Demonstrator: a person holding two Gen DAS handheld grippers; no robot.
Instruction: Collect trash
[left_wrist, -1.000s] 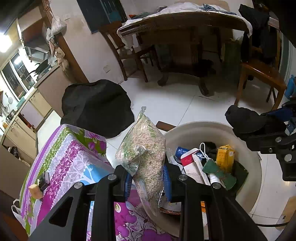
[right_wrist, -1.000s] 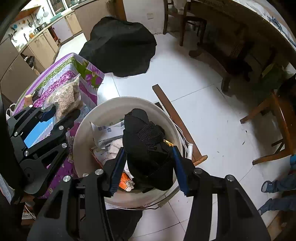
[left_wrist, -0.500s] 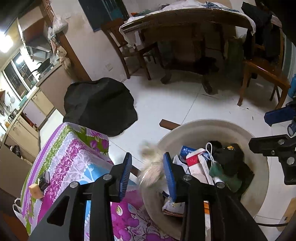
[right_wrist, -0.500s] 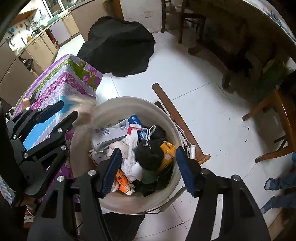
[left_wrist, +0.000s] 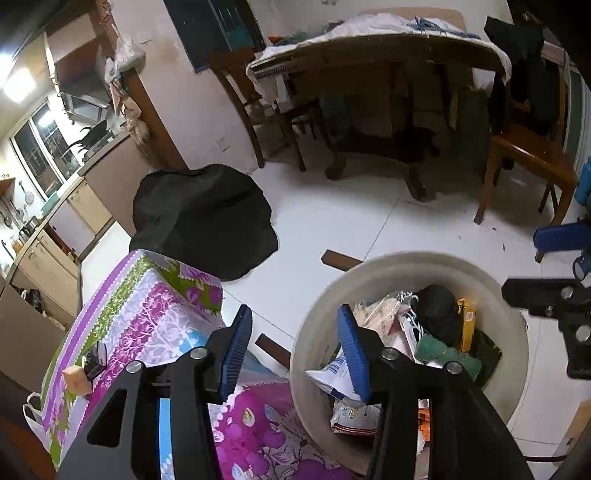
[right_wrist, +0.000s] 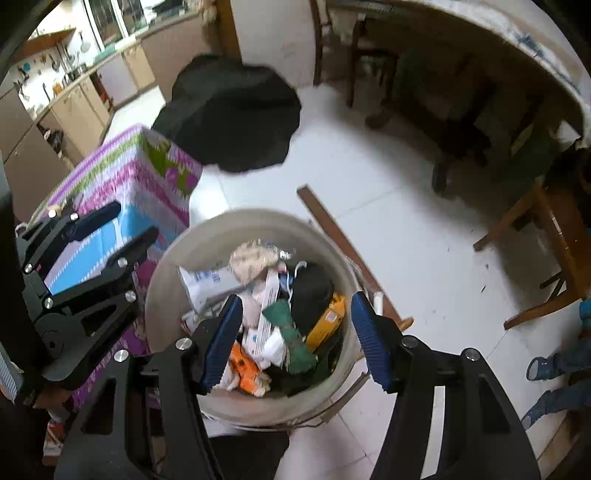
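Both bags have left the tongs since a second ago: the grain bag (right_wrist: 253, 258) and black bundle (right_wrist: 310, 288) now lie in the round cream bin (right_wrist: 159, 295). Left gripper (left_wrist: 291, 349), jaws opening and empty, hangs over the bin's near-left rim beside the floral-clothed table (left_wrist: 147, 314). Right gripper (right_wrist: 295, 336) stands parted, holding nothing, above the heaped wrappers. A wooden plank (right_wrist: 340, 240) leans right of the bin; white floor lies open beyond.

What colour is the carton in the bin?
Yellow: the carton lies beside black cloth, clearest in the right wrist view.
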